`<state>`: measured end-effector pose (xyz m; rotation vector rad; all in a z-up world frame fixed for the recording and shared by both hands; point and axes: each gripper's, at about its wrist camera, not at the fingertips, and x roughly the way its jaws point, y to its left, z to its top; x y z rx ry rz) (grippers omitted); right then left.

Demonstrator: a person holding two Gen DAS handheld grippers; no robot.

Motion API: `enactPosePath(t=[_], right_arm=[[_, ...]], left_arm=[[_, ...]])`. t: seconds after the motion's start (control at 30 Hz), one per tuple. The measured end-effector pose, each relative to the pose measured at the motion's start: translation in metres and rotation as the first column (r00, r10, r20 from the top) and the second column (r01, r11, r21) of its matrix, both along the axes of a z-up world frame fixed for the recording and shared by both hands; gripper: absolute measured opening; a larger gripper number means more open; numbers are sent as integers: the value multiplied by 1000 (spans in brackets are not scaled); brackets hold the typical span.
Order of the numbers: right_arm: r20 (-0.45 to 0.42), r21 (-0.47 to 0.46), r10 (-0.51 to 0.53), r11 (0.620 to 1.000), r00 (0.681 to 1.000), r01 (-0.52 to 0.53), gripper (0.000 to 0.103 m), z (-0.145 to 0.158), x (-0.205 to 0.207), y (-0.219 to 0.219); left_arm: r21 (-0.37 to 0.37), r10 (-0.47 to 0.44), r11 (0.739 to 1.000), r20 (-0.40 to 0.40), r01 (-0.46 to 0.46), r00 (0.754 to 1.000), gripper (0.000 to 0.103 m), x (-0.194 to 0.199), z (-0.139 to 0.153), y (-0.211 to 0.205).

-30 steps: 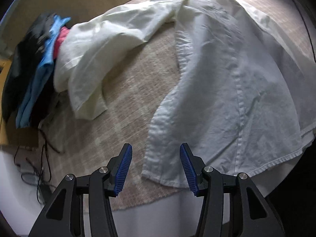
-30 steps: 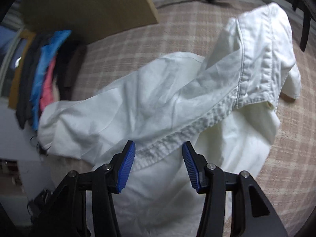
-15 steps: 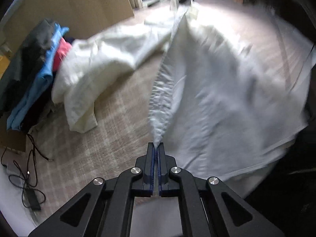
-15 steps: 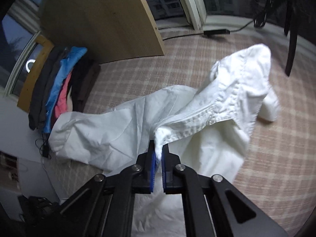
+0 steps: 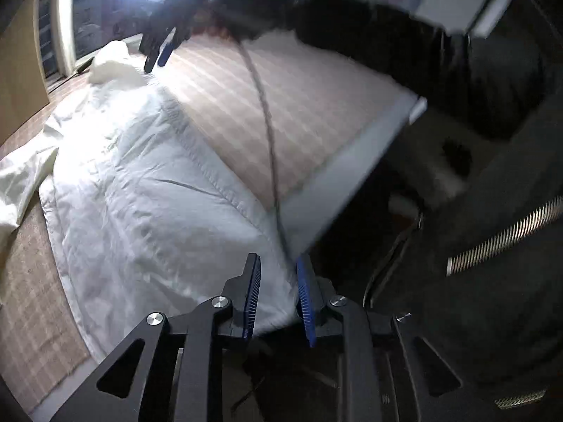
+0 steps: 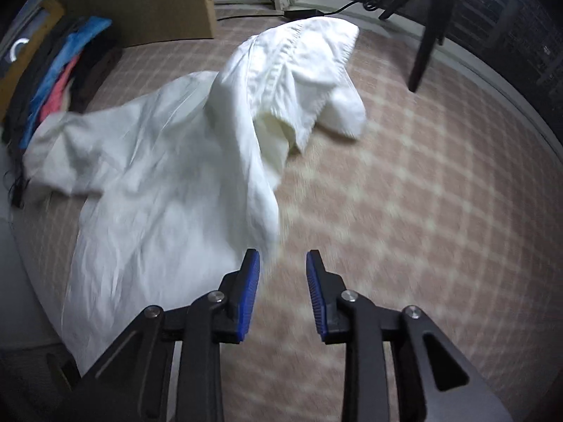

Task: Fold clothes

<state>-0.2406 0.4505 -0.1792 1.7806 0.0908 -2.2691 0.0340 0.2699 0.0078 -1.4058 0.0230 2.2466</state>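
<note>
A white shirt [image 5: 147,190] lies spread on the checked cloth of the table [image 5: 316,105]. In the left wrist view my left gripper [image 5: 276,297] is open at the table's near edge, with the shirt's hem corner lying between its blue pads. In the right wrist view my right gripper [image 6: 283,292] is open; the shirt [image 6: 169,190] hangs bunched in front of it, its fold brushing the left pad [image 6: 250,292]. The collar part [image 6: 299,70] is heaped at the far end. The right gripper also shows far off in the left wrist view [image 5: 158,52].
A pile of dark, blue and pink clothes [image 6: 59,70] lies at the far left by a brown board [image 6: 140,3]. A dark chair leg [image 6: 425,45] stands at the far right. The table edge [image 5: 352,176] drops off beside my left gripper. A thin cable [image 5: 267,133] runs across the table.
Both grippers, shut on the shirt half a second ago, have opened and let go. The shirt has been pulled over to the right, and the left gripper now sits at the table's edge.
</note>
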Motion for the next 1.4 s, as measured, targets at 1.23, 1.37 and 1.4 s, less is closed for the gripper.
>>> enactPosePath(t=[1.23, 1.37, 1.4], right_arm=[[69, 322, 439, 840, 896, -437, 51, -40, -3, -302], [55, 381, 413, 833, 909, -402, 26, -47, -10, -309], [50, 336, 373, 867, 927, -367, 9, -43, -16, -305]], left_arm=[[-40, 198, 980, 34, -197, 980, 21, 23, -90, -127], [-2, 164, 986, 23, -164, 986, 7, 26, -89, -129], [13, 154, 988, 10, -154, 988, 5, 28, -86, -130]])
